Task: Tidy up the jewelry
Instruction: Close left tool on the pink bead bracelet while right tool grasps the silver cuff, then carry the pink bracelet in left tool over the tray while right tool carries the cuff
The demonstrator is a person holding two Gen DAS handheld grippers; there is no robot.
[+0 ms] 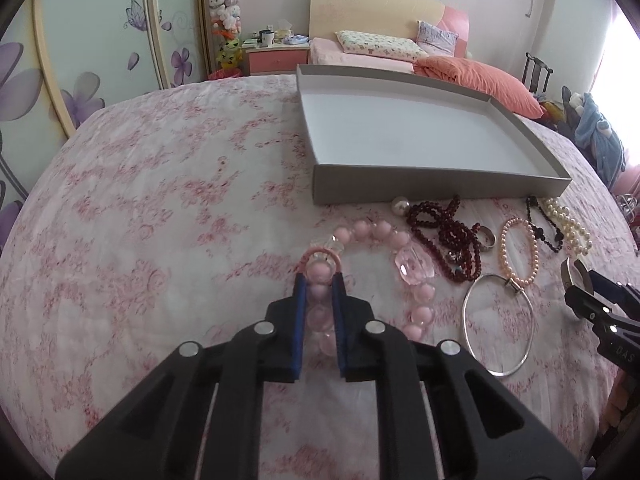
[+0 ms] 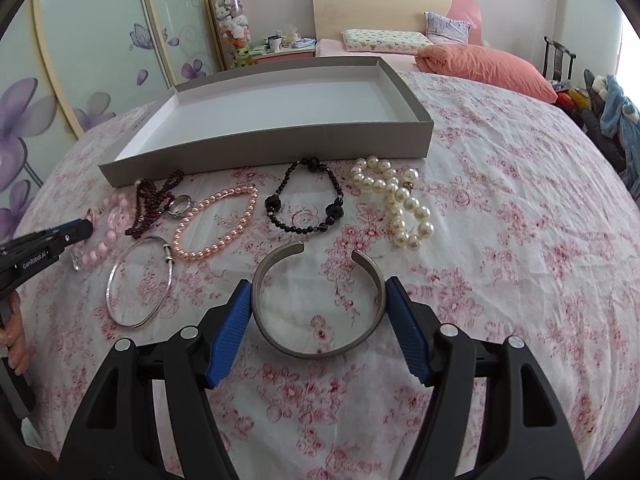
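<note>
My left tongs [image 1: 320, 276] are clenched on the pink bead bracelet [image 1: 416, 264], the blue pads squeezing one side of the loop with several beads lined up between them; the rest of the loop curves off to the right on the bedspread [image 1: 160, 220], with a big clear pink crystal at its far side. My right tongs [image 2: 318, 300] sit around the silver cuff bangle [image 2: 320, 304], each blue pad right against an outer side of the band. I read that as grasping the cuff, which lies flat on the bedspread with its gap facing away from me.

The grey box lid [image 2: 280, 144] is ahead of both tongs, shallow, white inside, with nothing in it that I can see. In a row just in front of its near wall lie the remaining pieces: a dark red bead strand [image 2: 154, 204] with a small metal ring [image 2: 181, 205] on it, a peach pearl bracelet [image 2: 218, 224], a black bead bracelet [image 2: 304, 204], and a white pearl strand [image 2: 394, 200] bunched up on the right. A thin silver hoop bangle [image 2: 140, 282] lies nearer to me, touching the peach pearls at its clasp. In the left view, a single large white pearl [image 1: 400, 205] sits against the box's near wall.

At the left edge of the right view I see fingers [image 2: 16, 340] on the left tongs' handle.
</note>
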